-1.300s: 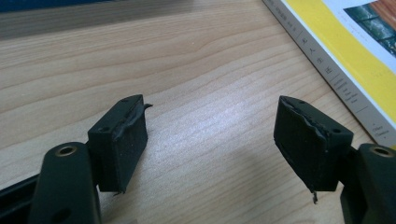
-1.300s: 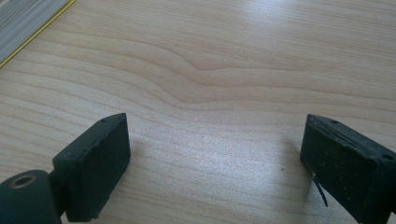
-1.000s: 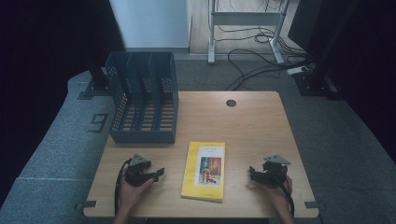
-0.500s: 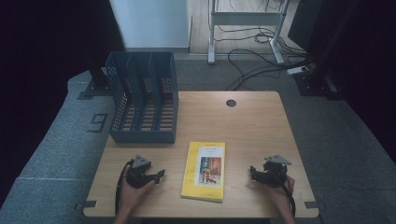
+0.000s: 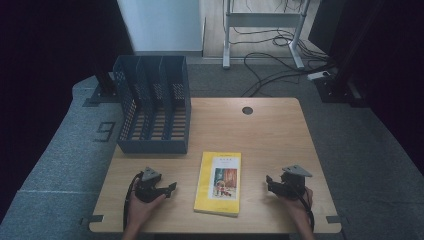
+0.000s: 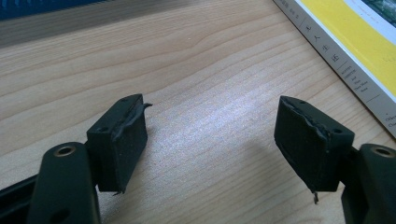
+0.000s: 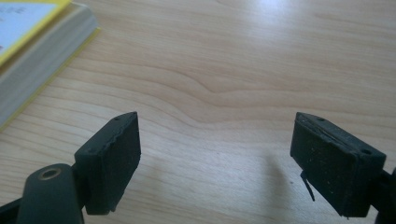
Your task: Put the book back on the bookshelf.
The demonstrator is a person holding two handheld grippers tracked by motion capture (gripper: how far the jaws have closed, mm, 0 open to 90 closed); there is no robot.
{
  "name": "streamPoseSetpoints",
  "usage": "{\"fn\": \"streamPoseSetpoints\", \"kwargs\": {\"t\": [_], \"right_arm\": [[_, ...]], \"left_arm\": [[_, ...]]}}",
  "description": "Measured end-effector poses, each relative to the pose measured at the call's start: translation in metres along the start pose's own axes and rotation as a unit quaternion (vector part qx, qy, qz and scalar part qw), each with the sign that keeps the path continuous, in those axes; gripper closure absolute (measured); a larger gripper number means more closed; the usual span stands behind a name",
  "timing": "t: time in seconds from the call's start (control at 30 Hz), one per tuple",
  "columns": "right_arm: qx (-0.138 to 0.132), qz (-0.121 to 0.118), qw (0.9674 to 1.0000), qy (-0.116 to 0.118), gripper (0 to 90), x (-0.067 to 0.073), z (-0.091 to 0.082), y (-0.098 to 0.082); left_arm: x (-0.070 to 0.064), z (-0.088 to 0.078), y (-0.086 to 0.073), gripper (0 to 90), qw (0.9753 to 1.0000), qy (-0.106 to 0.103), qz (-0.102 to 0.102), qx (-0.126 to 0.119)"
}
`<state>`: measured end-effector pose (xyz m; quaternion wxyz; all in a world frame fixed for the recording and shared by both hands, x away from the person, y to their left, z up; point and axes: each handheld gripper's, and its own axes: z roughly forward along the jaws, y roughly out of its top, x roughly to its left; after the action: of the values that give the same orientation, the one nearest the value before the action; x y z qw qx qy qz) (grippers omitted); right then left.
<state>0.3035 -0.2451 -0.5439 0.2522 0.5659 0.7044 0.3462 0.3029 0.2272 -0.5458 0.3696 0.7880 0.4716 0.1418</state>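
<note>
Left gripper (image 5: 172, 188): at the near edge of the table (image 5: 270, 130), held in the person's left hand (image 5: 142, 205), pointing toward the book. Jaws spread wide; bare wood between the pads. In the left gripper view the gripper (image 6: 210, 140) stands just above the tabletop (image 6: 196, 70), the book's spine (image 6: 336, 60) crossing the upper right corner, apart from the jaws.

Right gripper (image 5: 269, 181): at the near edge on the other side, held in the right hand (image 5: 295, 205), pointing toward the book from the right. Jaws spread, having just been closing slightly; nothing between them. In the right gripper view the gripper (image 7: 215, 144) has bare tabletop (image 7: 243, 60) between the pads, with the book's page edge (image 7: 42, 56) at the upper left, apart from the jaws.

Book (image 5: 218, 182): yellow cover, lying flat and closed, face up, between the two grippers and touching neither. Long axis runs near to far, slightly tilted, the far end leaning a little right. Spine on the left side, page edges on the right. Small picture in a white panel on the cover; the title lines sit toward the far end.

File rack (image 5: 152, 107): dark blue, mesh-sided, on the far left part of the table, beyond the left gripper and just past the book's far left corner, not touching it. Upright dividers split it into slots that run near to far. The slots hold nothing; the slatted floor shows through.

Cable hole (image 5: 247, 110): round and dark, in the tabletop near the far edge, well apart from the book.
</note>
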Motion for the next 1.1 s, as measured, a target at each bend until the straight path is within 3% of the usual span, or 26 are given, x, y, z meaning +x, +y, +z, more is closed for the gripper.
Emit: {"fn": "streamPoseSetpoints", "kwargs": {"t": [0.2, 0.83, 1.1], "right_arm": [[-0.012, -0.016, 0.9998, 0.009, 16.5, 0.012, -0.003, 0.006], [-0.056, -0.031, 0.9962, 0.059, 18.7, 0.043, -0.024, 0.020], [-0.060, -0.048, 0.9943, 0.074, 18.8, 0.059, -0.026, 0.023]], "left_arm": [[0.001, 0.000, 0.000, 25.2, 1.0000, -0.003, -0.004, -0.003], [-0.001, 0.001, 0.000, 25.2, 1.0000, 0.004, 0.002, -0.001], [-0.002, 0.001, 0.001, 25.2, 0.9999, 0.007, 0.007, 0.003]]}}
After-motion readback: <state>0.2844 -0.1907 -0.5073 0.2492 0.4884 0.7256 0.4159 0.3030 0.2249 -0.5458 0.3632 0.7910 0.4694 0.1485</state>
